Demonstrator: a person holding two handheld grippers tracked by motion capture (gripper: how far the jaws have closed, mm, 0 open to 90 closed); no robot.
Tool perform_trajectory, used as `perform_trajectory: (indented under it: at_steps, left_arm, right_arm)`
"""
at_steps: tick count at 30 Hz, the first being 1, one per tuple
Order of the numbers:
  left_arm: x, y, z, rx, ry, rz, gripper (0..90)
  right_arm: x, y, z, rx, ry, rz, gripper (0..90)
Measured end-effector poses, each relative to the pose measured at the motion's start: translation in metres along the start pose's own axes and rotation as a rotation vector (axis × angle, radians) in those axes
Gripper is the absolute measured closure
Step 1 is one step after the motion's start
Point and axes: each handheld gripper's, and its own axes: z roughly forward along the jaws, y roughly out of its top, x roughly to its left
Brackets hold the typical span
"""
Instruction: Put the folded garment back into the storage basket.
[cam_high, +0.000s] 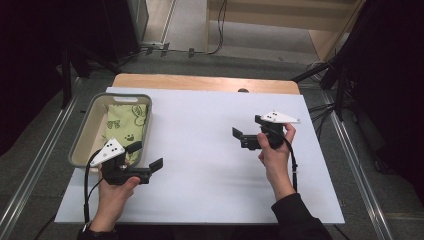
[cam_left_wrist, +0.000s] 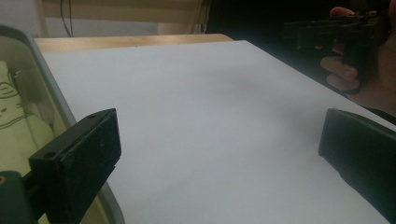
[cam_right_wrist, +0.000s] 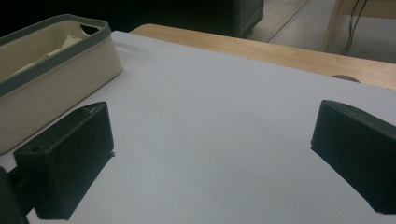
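A beige basket (cam_high: 83, 134) with a grey rim stands at the left of the white board, and a folded green patterned cloth (cam_high: 125, 125) lies inside it. My left gripper (cam_high: 145, 155) hovers open just beside the basket's near right corner, nothing between its jaws. In the left gripper view the gripper (cam_left_wrist: 219, 154) spans bare board, with the basket rim (cam_left_wrist: 51, 93) and cloth (cam_left_wrist: 14, 126) at the left. My right gripper (cam_high: 248, 127) is open over the board's right half, pointing left. In the right gripper view the gripper (cam_right_wrist: 210, 154) holds nothing, and the basket (cam_right_wrist: 56, 70) sits far left.
The white board (cam_high: 200, 150) covers most of a wooden table (cam_high: 200, 82), whose far edge shows as a bare strip. Dark stands and cables flank the table on both sides. The other hand and its gripper (cam_left_wrist: 336, 30) show at the upper right of the left gripper view.
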Motion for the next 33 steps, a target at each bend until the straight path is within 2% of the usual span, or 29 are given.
perform_trajectory:
  at_steps: [13,24,28,33]
  left_arm:
    - [-0.021,-0.003,0.011,0.016,-0.039,0.031,0.0]
    - [-0.028,-0.009,0.016,0.028,-0.043,0.043,0.0]
    - [-0.031,-0.011,0.018,0.033,-0.045,0.048,0.0]
    - [-0.033,-0.016,0.02,0.036,-0.037,0.051,0.0]
  right_arm:
    - [-0.016,-0.023,-0.041,-0.016,-0.032,0.008,0.0]
    - [-0.025,-0.048,-0.067,-0.03,-0.053,0.034,0.0]
    - [-0.028,-0.06,-0.082,-0.041,-0.069,0.032,0.0]
    - [-0.03,-0.071,-0.09,-0.034,-0.078,0.034,0.0]
